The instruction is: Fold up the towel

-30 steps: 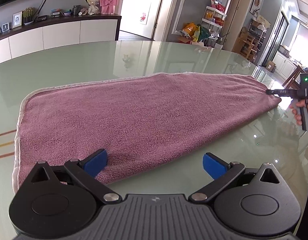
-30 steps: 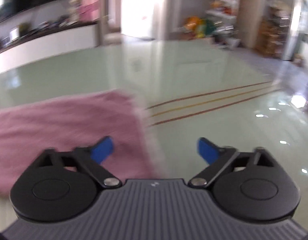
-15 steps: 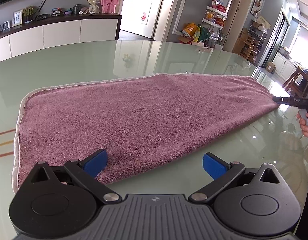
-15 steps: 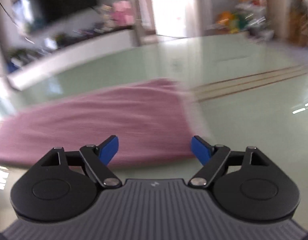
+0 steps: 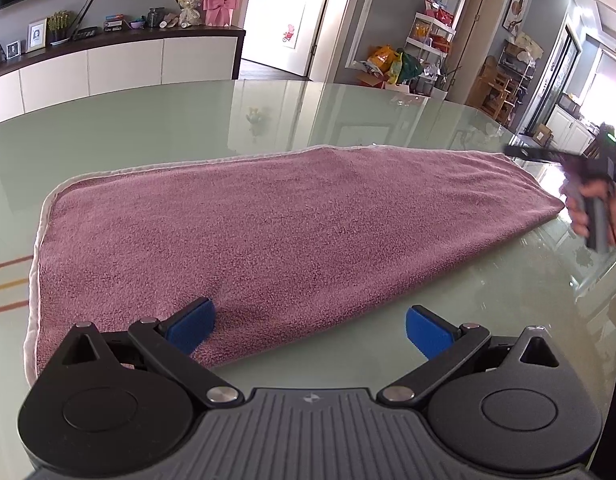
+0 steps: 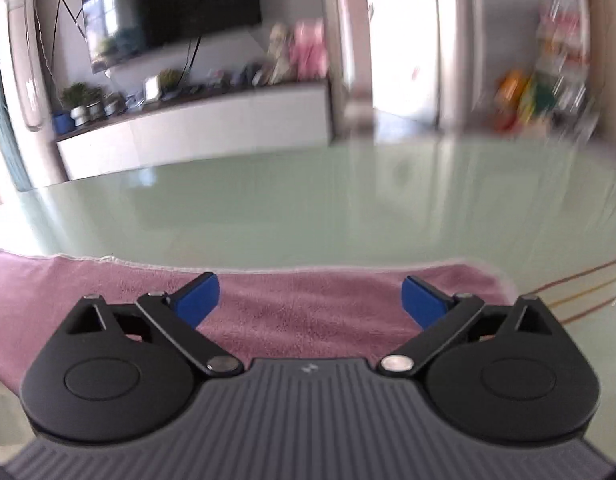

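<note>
The left gripper (image 5: 308,326) is held low and level, its two blue-padded fingers (image 5: 190,324) spread wide apart with nothing between them. The right gripper (image 6: 310,300) likewise has its fingers (image 6: 198,298) spread wide and gripping nothing. In the left wrist view the right gripper appears far off at the right edge, motion-blurred, with the person's right hand (image 5: 596,210) wrapped around its handle.

Under my fingers runs a glossy pale-green glass counter (image 5: 156,128) with coloured stripes near one edge. A mauve towel (image 5: 268,232) with a pale border lies flat on it, spread lengthwise.
</note>
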Demonstrator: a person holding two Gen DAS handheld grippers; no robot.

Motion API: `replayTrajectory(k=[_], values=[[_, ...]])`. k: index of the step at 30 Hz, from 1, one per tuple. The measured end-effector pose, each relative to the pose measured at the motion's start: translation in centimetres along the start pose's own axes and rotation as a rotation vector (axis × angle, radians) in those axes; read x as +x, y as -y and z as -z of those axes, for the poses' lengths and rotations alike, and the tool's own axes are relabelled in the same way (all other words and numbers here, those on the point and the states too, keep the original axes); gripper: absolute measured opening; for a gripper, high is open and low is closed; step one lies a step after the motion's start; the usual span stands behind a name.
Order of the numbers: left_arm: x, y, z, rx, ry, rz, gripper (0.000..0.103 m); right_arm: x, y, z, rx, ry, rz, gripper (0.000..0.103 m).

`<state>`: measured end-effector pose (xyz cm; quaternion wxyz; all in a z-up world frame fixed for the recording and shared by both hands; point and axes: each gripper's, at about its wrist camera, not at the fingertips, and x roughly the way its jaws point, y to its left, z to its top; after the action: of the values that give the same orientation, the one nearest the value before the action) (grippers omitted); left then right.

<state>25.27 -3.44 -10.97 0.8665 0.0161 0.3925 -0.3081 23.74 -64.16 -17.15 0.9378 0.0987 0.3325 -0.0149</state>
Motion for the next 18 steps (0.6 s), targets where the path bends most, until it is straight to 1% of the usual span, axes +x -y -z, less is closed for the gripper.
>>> replayTrajectory(k=[2, 4, 5, 6, 8, 10, 12, 13, 14, 16, 18], values=[[0.0, -0.1, 0.0, -0.004, 0.004, 0.005, 0.102, -0.1, 1.9, -0.6, -0.007, -0.021, 0.075, 0.098], [-0.1, -0.1, 0.1, -0.003, 0.007, 0.007, 0.102, -1.7, 3.7, -0.8, 0.045, 0.013, 0.144, 0.095], [-0.2, -0.1, 0.2, 0.001, 0.008, 0.008, 0.102, -2.5, 4.7, -0.9, 0.077, 0.032, 0.18, 0.095], [-0.2, -0.1, 0.2, 0.004, 0.009, 0.007, 0.102, -3.3, 4.6, -0.8, 0.072, 0.057, 0.184, 0.096], [-0.2, -0.1, 0.3, 0.005, 0.012, 0.006, 0.102, -4.8, 3.3, -0.6, 0.035, 0.113, 0.165, 0.096], [-0.2, -0.1, 0.3, 0.004, 0.016, 0.006, 0.102, -6.0, 0.1, 0.0, -0.018, 0.13, 0.063, 0.097], [-0.2, -0.1, 0.3, -0.004, 0.016, 0.008, 0.102, -7.0, -5.2, 1.7, -0.11, 0.13, -0.024, 0.099], [-0.3, -0.1, 0.2, -0.009, 0.015, 0.008, 0.101, -7.4, -8.2, 2.8, -0.152, 0.131, -0.036, 0.099], [-0.4, -0.2, 0.0, -0.04, 0.015, 0.009, 0.098, -7.7, -11.4, 4.1, -0.19, 0.132, -0.035, 0.1], [-0.8, -0.6, -0.6, -0.122, 0.021, 0.006, 0.091, -8.3, -14.9, 5.6, -0.195, 0.131, -0.023, 0.1], [-1.5, -0.1, -1.1, -0.194, 0.088, -0.014, 0.091, -8.7, -17.7, 6.9, -0.19, 0.132, -0.016, 0.1]])
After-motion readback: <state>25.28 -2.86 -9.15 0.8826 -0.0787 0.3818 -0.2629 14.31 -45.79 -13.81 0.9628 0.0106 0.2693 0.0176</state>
